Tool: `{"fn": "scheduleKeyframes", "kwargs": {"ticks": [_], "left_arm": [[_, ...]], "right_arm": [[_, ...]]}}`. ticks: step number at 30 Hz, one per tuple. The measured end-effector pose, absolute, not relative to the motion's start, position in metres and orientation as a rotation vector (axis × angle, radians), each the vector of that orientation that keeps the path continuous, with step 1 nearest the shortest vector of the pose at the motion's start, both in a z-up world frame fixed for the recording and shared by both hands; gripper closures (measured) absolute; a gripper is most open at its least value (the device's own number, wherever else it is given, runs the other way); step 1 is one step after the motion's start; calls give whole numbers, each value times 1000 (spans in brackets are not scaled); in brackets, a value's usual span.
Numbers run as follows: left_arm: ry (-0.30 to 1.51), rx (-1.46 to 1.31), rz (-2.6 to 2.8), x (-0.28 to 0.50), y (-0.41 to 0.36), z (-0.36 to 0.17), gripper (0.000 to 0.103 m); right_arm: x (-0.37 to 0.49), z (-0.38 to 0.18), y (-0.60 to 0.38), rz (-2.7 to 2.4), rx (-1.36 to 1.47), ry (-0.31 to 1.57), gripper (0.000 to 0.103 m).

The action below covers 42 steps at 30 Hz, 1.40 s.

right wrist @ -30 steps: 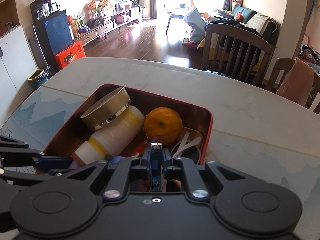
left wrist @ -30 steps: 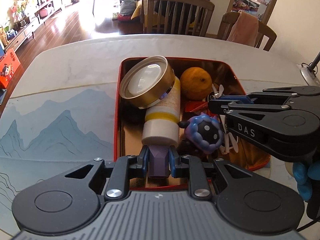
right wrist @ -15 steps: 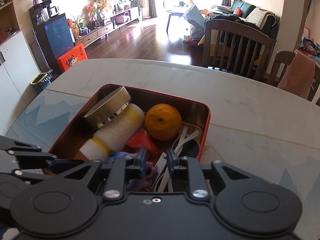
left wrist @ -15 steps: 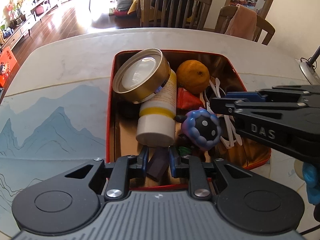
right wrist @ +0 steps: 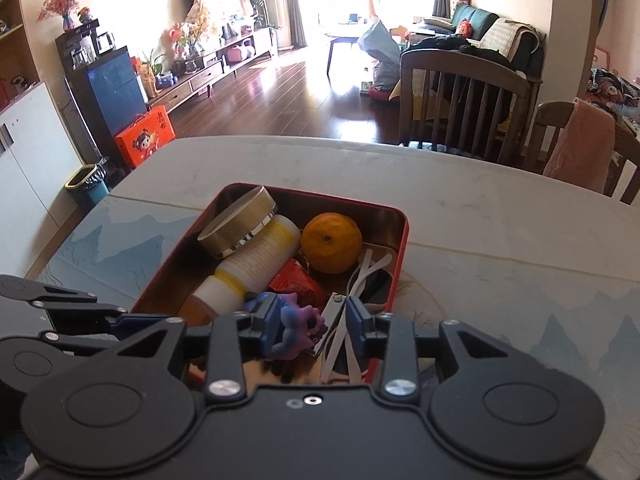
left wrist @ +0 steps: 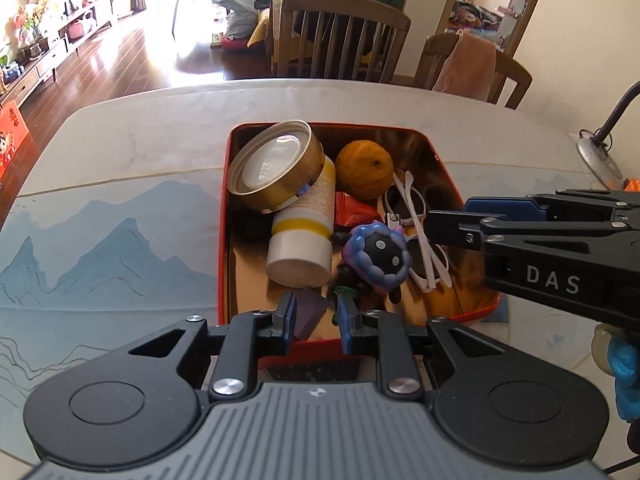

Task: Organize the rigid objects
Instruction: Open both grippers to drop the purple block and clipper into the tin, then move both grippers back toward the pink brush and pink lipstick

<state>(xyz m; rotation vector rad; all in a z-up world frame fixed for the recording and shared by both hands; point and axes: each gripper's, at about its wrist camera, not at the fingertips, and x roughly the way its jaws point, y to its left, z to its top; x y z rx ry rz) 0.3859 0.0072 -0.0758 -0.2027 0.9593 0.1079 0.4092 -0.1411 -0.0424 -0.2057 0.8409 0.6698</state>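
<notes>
Inside red tin: one orange. Left claw clamped on purple block; right claw opening, empty.

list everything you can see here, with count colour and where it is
tin box: 1, red, on the table
round tin: 1, gold, far left of box, atop the bottle
bottle: 1, white with yellow band, lying mid box
orange: 1, orange, far side of box
packet: 1, red, under the orange
sheep toy: 1, blue-purple, near side of box
sunglasses: 1, white, right of box
block: 1, purple, in left gripper
table: 1, white, blue mountain print
chairs: 2, wooden, beyond table
left gripper: shut on block
right gripper: jaws opening, nothing gripped
</notes>
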Motion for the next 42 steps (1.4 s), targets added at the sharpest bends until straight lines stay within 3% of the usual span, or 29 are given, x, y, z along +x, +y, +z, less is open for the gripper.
{"fn": "scheduleKeyframes", "kwargs": {"ticks": [4,6,10,14,18,29,31,36,42], "left_arm": [[935,-208,101,374,9,-67,74],[920,-207,98,366,9,-63,70],[886,-190,99,350,8,-55,49],[864,-179,91,333,10,-46,47],[842,-164,91,316,11,-39,39],[808,-148,73,268,20,-27,37],[803,-142,74,260,22,-27,32],[786,-151,80,243,29,-31,21],[790,-173,119,228,39,-42,21]], "right_arm": [[398,-34,-145,673,-178,838,67],[390,-29,-145,673,-184,823,60],[372,-22,-145,673,-189,801,54],[356,-15,-147,668,-181,785,50],[342,-9,-149,665,-175,771,40],[295,-11,-156,658,-160,758,25],[288,-11,-157,660,-157,756,21],[270,-14,-156,641,-166,739,0],[260,-27,-150,625,-159,779,0]]}}
